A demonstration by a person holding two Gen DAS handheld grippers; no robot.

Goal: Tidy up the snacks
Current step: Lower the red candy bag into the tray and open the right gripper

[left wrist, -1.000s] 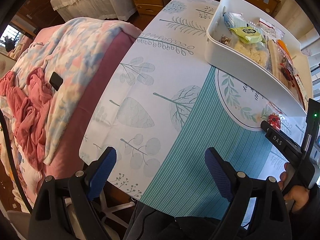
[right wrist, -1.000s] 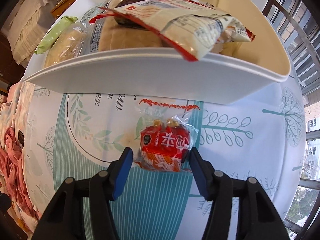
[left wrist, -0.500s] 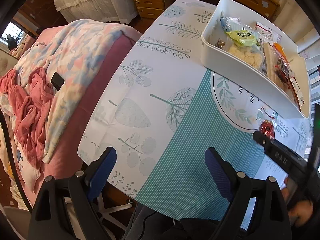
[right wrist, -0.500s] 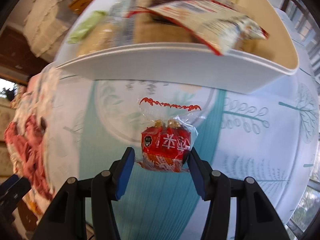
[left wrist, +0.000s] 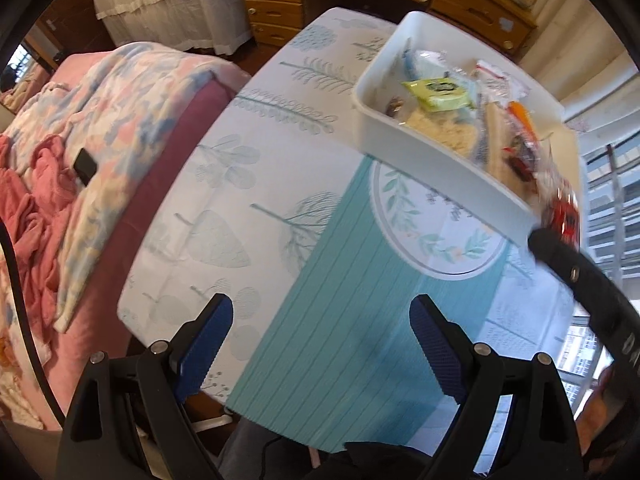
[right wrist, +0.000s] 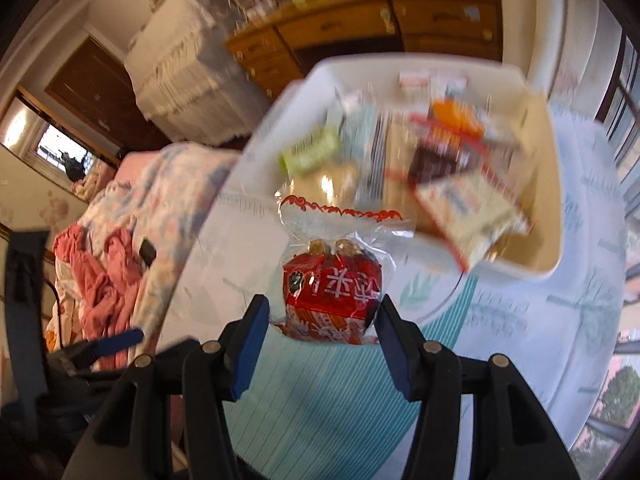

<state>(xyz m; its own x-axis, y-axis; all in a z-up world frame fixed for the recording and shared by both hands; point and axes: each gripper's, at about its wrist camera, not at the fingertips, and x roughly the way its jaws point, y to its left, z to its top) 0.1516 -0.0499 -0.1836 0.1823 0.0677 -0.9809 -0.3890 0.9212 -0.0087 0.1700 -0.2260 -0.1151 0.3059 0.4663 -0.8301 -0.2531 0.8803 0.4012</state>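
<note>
While clamped between the right gripper point(right wrist: 322, 320) fingers, red snack packet point(right wrist: 332, 294) rides above the table's point(left wrist: 280, 208) near edge, mid-carry. Left gripper point(left wrist: 320, 344) spread wide, idle. Next: clear white bin's point(left wrist: 432, 160) near wall, release among other snacks.

"D" on right hand-held gripper point(left wrist: 576, 272)

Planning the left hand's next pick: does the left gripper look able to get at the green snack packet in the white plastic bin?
Probably yes. The left gripper is open and empty, the white plastic bin is open-topped, and the green snack packet lies uncovered on top.
</note>
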